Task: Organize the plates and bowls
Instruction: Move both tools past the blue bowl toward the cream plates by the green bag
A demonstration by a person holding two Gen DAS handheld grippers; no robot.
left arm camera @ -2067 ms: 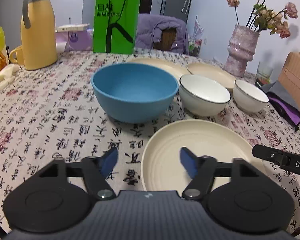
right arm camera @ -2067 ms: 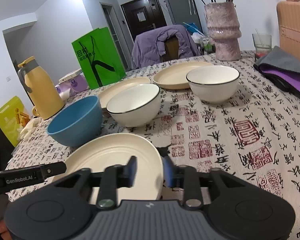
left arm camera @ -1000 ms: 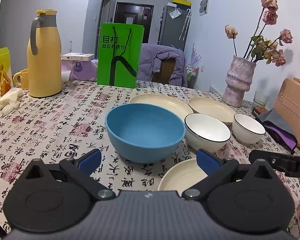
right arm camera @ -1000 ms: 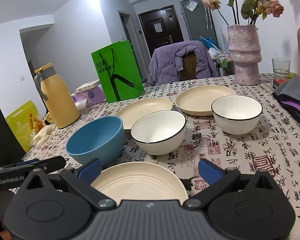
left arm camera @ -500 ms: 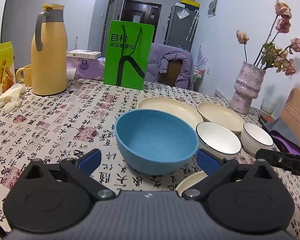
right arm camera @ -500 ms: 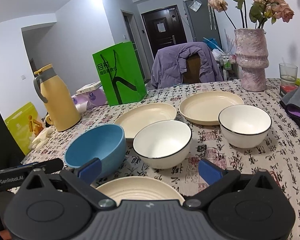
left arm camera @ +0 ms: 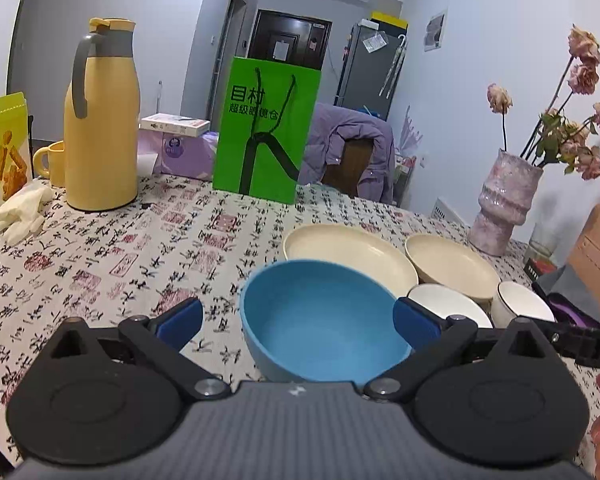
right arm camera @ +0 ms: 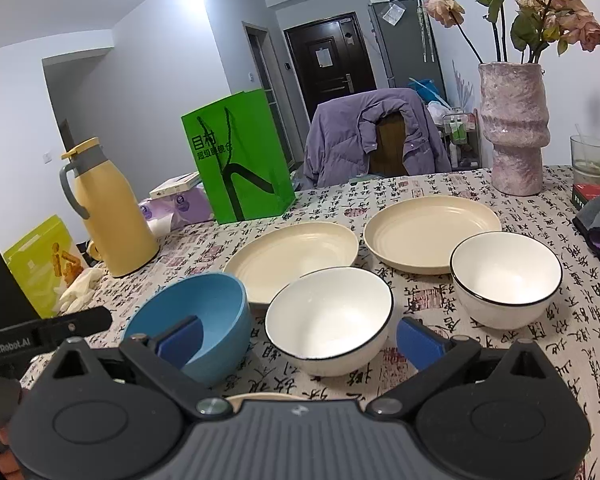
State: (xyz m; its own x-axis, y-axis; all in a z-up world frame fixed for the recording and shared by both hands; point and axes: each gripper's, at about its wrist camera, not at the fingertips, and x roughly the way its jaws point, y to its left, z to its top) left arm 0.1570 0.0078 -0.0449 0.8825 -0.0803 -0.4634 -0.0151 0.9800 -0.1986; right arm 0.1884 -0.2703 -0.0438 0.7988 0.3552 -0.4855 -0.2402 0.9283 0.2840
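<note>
Left hand-held gripper [left arm camera: 297, 317], level, jaws apart, faces the blue bowl [left arm camera: 320, 316]. Right hand-held gripper [right arm camera: 298, 336], level, jaws apart, faces a white bowl [right arm camera: 329, 320].

Both grippers now sit farther back and higher than two seconds ago. The left gripper [left arm camera: 298, 322], then half closed over the near cream plate, now has its fingers [left arm camera: 179, 318] spread wide, framing the blue bowl [left arm camera: 320, 320]; the plate has dropped out of its view. The right gripper [right arm camera: 298, 338], then nearly closed at that plate's rim, is spread wide too, and only a sliver of the near cream plate [right arm camera: 260, 397] shows above its body.
</note>
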